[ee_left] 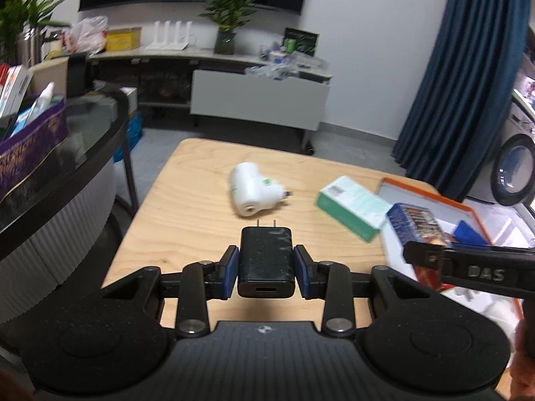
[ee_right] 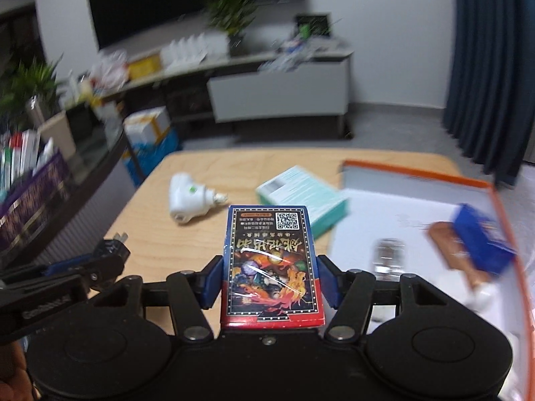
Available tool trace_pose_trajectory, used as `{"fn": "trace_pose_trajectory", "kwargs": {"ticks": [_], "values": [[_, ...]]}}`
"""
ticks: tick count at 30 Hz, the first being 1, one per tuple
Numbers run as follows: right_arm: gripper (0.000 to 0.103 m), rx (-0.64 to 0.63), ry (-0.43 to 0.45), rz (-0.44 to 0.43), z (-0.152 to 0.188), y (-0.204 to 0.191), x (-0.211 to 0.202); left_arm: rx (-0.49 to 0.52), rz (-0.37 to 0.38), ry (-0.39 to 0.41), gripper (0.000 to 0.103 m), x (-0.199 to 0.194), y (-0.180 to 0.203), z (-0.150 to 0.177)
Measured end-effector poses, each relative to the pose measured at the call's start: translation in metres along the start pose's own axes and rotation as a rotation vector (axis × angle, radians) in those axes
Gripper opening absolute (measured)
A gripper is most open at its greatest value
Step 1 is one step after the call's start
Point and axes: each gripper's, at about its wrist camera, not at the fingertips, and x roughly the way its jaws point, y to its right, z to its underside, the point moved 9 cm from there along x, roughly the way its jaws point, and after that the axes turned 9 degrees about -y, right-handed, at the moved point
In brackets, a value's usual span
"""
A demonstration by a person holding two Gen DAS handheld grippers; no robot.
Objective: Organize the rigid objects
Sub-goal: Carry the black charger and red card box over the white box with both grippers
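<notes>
My left gripper [ee_left: 266, 267] is shut on a black USB charger [ee_left: 266, 247], prongs pointing forward, held above the wooden table [ee_left: 187, 200]. My right gripper [ee_right: 271, 274] is shut on a blue-and-red card box [ee_right: 271, 260] with a QR code, held near the tray's left edge. On the table lie a white plug adapter [ee_left: 249, 188] [ee_right: 187, 197] and a green-and-white box [ee_left: 351, 205] [ee_right: 301, 197]. At the right sits a white tray with an orange rim [ee_right: 418, 170], holding a blue box [ee_right: 481, 244], a brown item [ee_right: 448, 237] and a small clear object [ee_right: 388, 257], all blurred.
A black glass-topped table [ee_left: 100, 113] with a purple box [ee_left: 30, 133] of packets stands close on the left. Beyond the wooden table are bare floor, a low cabinet [ee_left: 257, 100] and plants. A blue curtain [ee_left: 468, 67] and a washing machine [ee_left: 515, 167] are at the right.
</notes>
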Motion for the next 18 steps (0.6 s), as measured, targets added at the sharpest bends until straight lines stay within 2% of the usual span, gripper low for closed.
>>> {"fn": "trace_pose_trajectory", "kwargs": {"ticks": [9, 13, 18], "values": [[0.071, 0.123, 0.086, 0.113, 0.036, 0.065, -0.084, 0.085, 0.118, 0.002, 0.036, -0.026, 0.079, 0.014], [0.071, 0.179, 0.108, 0.191, 0.053, 0.101, -0.112, 0.14, 0.173, 0.001, 0.036, -0.033, 0.117, 0.021], [0.071, 0.24, 0.128, 0.233, 0.069, 0.133, -0.134, 0.217, 0.23, -0.008, 0.036, -0.033, 0.16, 0.026]]}}
